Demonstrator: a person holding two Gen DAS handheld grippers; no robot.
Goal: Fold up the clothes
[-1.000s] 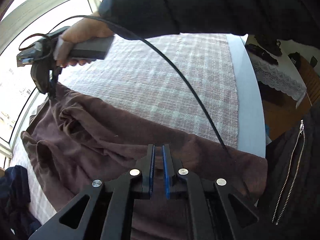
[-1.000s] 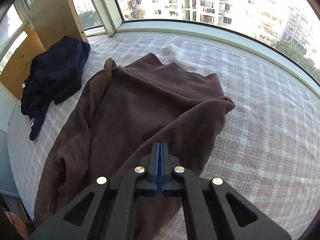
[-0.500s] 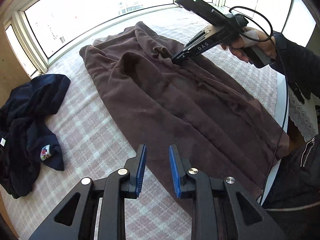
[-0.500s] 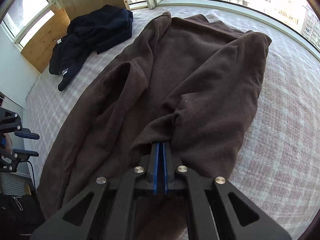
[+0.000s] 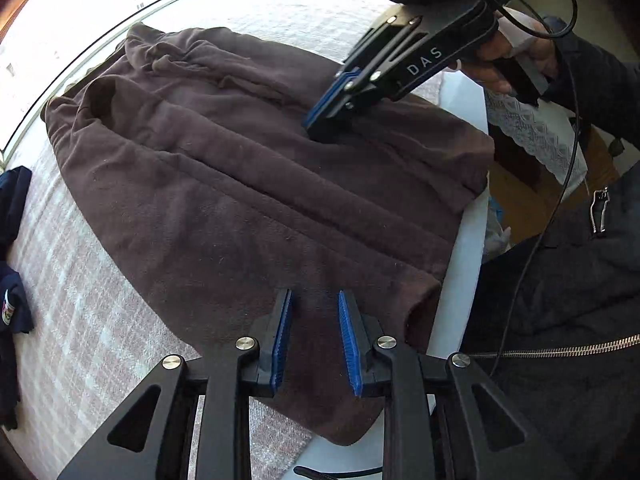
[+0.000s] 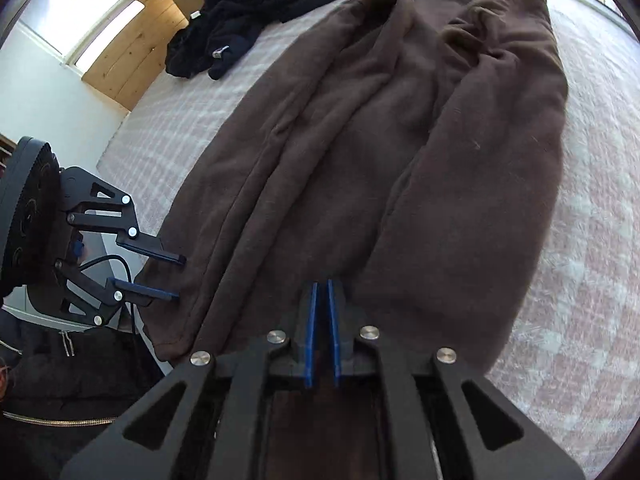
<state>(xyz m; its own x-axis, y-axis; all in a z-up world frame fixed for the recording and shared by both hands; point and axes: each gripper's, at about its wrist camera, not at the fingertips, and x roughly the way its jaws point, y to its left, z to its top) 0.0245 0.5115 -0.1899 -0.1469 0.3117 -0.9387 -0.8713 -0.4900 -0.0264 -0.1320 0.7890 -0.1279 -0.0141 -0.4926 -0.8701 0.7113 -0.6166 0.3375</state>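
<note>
The right hand-held gripper (image 6: 321, 292), nearly closed, pinned a fold of the brown garment (image 5: 248, 184) lying lengthwise on the bed (image 6: 592, 248), while the left hand-held gripper (image 5: 314, 312) hovered open over its hem at six o'clock, apparently readying another grasp.

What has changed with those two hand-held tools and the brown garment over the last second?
The left tool opened, let go of the brown garment and now hovers open over its near hem. The right tool carried its pinched fold across and down onto the garment, which now lies long and doubled on the bed; its blue pads show a narrow gap, so its grip is unclear. The dark blue clothes stayed put.
</note>
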